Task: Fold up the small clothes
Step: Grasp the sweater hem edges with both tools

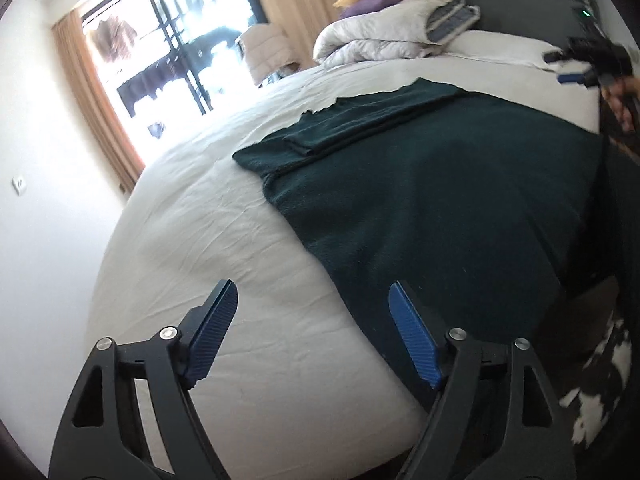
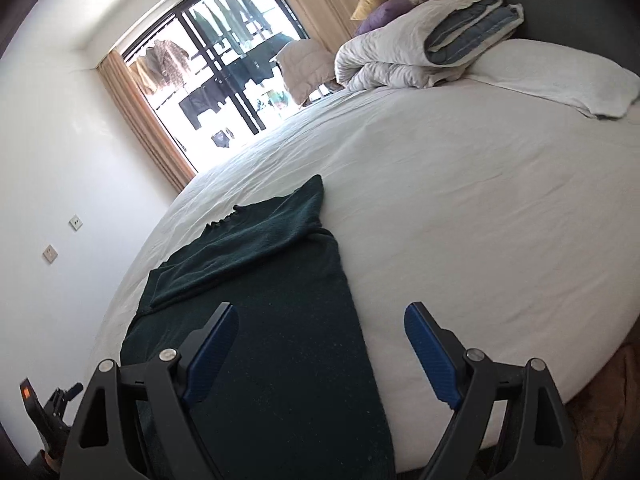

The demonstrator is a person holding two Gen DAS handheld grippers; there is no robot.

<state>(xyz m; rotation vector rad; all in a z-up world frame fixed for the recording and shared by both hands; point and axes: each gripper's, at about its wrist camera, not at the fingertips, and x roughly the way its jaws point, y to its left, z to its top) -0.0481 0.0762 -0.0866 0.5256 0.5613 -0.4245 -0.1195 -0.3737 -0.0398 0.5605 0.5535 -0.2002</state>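
A dark green knit garment (image 1: 432, 192) lies flat on the white bed sheet (image 1: 224, 240), its lower part hanging over the near edge of the bed. One sleeve (image 1: 360, 120) is folded across its upper part. It also shows in the right wrist view (image 2: 272, 320), with the folded sleeve (image 2: 256, 236). My left gripper (image 1: 314, 304) is open and empty above the sheet, just left of the garment's edge. My right gripper (image 2: 320, 328) is open and empty above the garment's right edge. It also shows blurred at the far right of the left wrist view (image 1: 576, 68).
A folded white and blue quilt (image 2: 432, 40) and purple and yellow pillows (image 2: 392, 0) are piled at the head of the bed against a dark headboard (image 1: 520, 0). A white pillow (image 2: 560, 76) lies beside them. A window with curtains (image 2: 216, 64) is beyond the bed.
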